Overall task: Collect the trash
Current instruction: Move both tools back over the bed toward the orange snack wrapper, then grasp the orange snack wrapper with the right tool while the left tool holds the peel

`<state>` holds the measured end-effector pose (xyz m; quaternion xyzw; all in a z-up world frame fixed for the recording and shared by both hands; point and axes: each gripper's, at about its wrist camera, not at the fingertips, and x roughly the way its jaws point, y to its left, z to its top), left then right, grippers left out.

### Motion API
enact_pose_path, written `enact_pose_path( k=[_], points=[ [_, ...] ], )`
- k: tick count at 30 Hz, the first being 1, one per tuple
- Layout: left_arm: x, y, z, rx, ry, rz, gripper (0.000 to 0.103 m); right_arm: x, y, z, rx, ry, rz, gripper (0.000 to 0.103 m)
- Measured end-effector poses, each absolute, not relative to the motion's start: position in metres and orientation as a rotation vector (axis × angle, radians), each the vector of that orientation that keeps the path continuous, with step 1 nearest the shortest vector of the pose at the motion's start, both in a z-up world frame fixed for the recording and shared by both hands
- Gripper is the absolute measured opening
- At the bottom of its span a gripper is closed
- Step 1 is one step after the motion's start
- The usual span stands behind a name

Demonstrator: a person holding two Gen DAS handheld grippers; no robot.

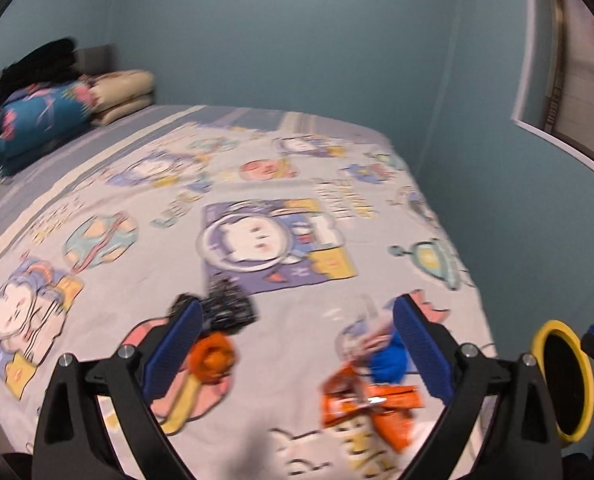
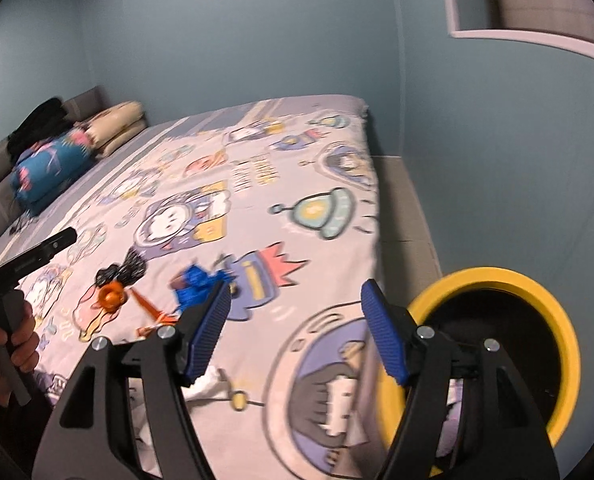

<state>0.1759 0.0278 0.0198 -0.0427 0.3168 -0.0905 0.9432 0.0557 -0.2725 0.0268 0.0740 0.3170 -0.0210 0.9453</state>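
The trash lies scattered on the bed's near end: an orange wrapper [image 1: 371, 402], a blue crumpled piece [image 1: 389, 358], an orange round piece [image 1: 213, 354] and a black crinkled piece [image 1: 227, 306]. The left gripper [image 1: 297, 344] hovers over them, jaws spread wide and empty, nearest the wrapper, low toward its right finger. The right gripper [image 2: 295, 330], also released and empty, sits beside the yellow-rimmed bin [image 2: 493, 344], farther off.

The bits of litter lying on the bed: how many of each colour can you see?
Orange: 2, a round piece and a flat wrapper
Blue: 1, a crumpled piece
Black: 1, a crumpled wrapper
White or clear: 1, a blurred scrap
Total: 5
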Motion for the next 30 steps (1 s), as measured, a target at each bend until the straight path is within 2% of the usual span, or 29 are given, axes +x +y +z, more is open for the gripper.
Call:
enact_pose_path(
  k=[8, 15, 30],
  points=[
    [0.194, 0.086, -0.034, -0.157, 0.714, -0.048, 0.092, 0.083, -0.203, 0.001, 0.053, 0.685, 0.123, 0.064],
    [0.205, 0.106, -0.079, -0.169, 0.781, 0.005, 0.092, 0.111, -0.139, -0.034, -0.046, 0.735, 0.304, 0.064],
    [0.238, 0.106, -0.113, -0.187, 0.852, -0.024, 0.092, 0.165, -0.094, -0.081, -0.117, 0.83, 0.339, 0.062]
  ],
)
